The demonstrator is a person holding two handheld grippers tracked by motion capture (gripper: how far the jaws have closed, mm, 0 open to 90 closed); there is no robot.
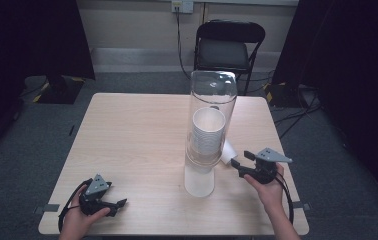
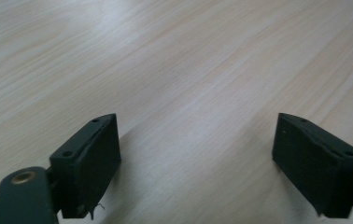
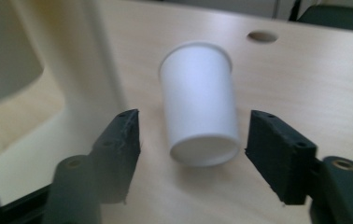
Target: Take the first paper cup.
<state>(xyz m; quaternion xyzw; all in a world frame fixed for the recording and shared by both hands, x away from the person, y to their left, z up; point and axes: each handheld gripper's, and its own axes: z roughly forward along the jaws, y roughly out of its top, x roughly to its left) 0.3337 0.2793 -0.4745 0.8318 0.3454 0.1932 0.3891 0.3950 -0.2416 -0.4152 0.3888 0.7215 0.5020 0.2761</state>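
Beside the clear cup dispenser [image 1: 208, 135] on the table [image 1: 137, 130], a white paper cup [image 3: 200, 109] lies on its side between the right gripper's [image 3: 192, 140] wide-spread jaws, apparently lined up for a grasp, while the left gripper [image 2: 195, 163] rests wide open and empty at the near edge.

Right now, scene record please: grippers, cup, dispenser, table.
left hand-held gripper: open, low over bare table, near left corner
right hand-held gripper: open, jaws either side of the cup, not touching
paper cup: white, on its side, base toward the gripper
dispenser tube: clear, upright, stacked cups inside
table: light wood
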